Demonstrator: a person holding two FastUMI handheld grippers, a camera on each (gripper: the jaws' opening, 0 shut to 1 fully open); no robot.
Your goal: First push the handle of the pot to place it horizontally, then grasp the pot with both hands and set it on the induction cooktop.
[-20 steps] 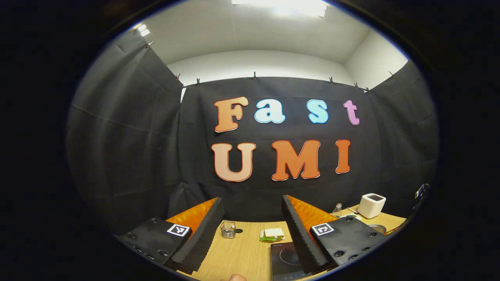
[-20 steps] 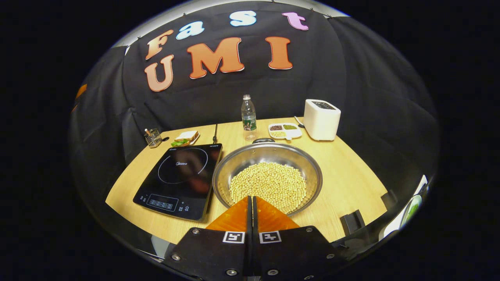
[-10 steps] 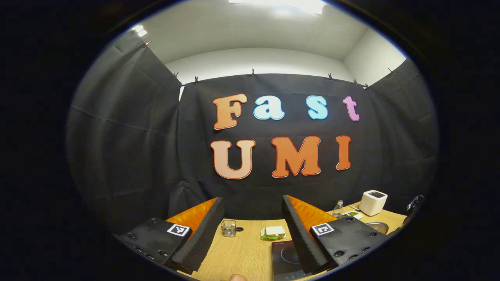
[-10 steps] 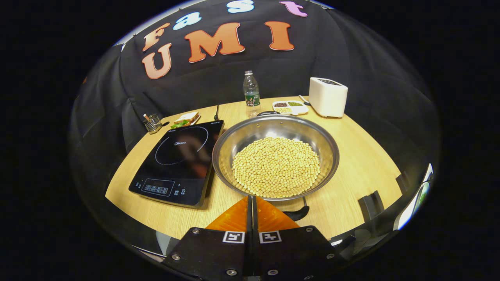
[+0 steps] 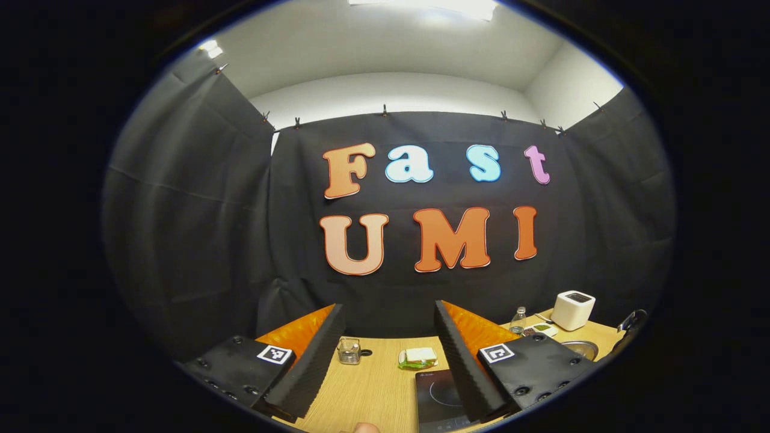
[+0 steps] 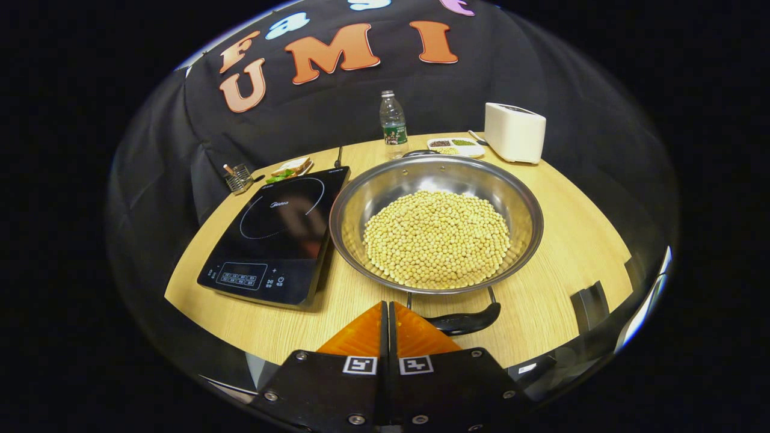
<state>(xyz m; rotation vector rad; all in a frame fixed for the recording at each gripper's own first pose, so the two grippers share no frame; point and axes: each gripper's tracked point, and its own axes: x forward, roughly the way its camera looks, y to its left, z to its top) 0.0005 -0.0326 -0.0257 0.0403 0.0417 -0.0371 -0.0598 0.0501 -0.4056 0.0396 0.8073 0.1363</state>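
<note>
Our right gripper (image 6: 388,308), fingers pressed together on nothing, hovers just before the pot's near handle (image 6: 464,322); the pot (image 6: 436,225) sits beside the induction cooktop (image 6: 277,231); our left gripper (image 5: 390,337) gapes wide

Bean-filled steel pot (image 6: 436,225), beside black cooktop (image 6: 280,231)

Left gripper (image 5: 390,337): fingers spread wide apart, nothing between them. Held level, aimed forward and slightly upward. Fingertip of holding hand (image 5: 365,428) visible at bottom edge of left gripper view.

Right gripper (image 6: 385,313): fingers pressed together, tips meeting at centreline, nothing clamped. Pitched downward, looking from above. Tips raised, contact with anything below cannot be told.

Grippers well apart from each other; each in own view.
</note>
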